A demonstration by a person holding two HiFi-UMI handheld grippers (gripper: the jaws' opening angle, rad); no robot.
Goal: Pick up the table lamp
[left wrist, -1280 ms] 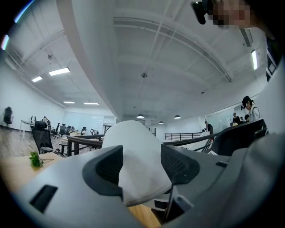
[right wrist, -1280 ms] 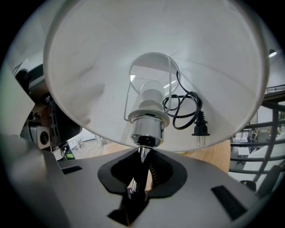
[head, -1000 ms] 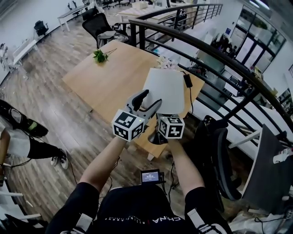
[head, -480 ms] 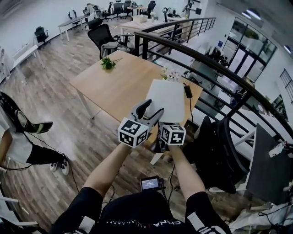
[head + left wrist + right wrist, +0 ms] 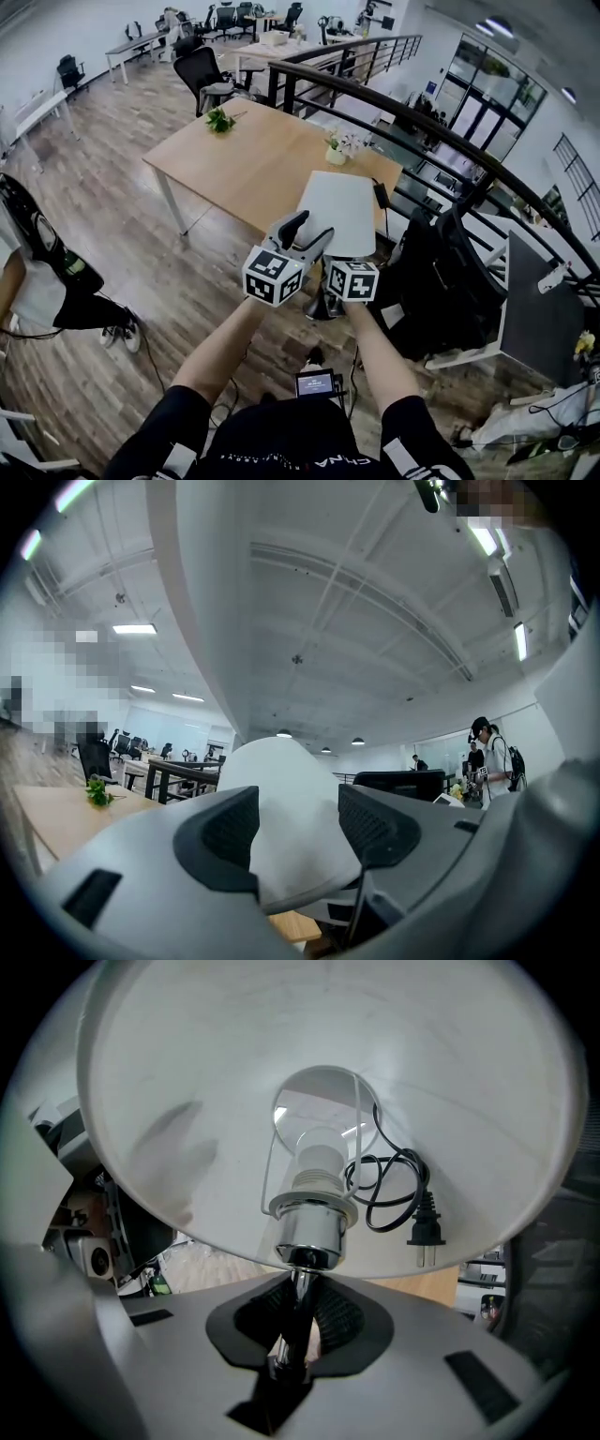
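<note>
White and cone-shaped, the fabric shade (image 5: 339, 211) of the table lamp (image 5: 309, 1213) is in the air. It is off the pale wooden worktop (image 5: 253, 159), just past its near edge and above the plank floor (image 5: 141, 234). Both grippers carry it. The right gripper (image 5: 298, 1312) is clenched on the thin chrome stem (image 5: 300, 1283) just under the bulb socket, and the stem runs straight up between its two dark pads. The left gripper (image 5: 295, 832) grasps the shade itself, with one pad on each side of the lower rim. The black power cord (image 5: 394, 1194) sits coiled inside the shade with its plug free, so nothing ties the lamp to the worktop.

The long axis of the lamp seems close to upright. The shade lies up and forward of the right gripper, toward the worktop, and the dark base (image 5: 323, 305) lies below it. I judge that the pick-up is done and only the carrying is left. The right hand is nearer to the weight — stem and base — so it should lead, while the left only steadies the shade. Too strong a squeeze there could dent it.
</note>
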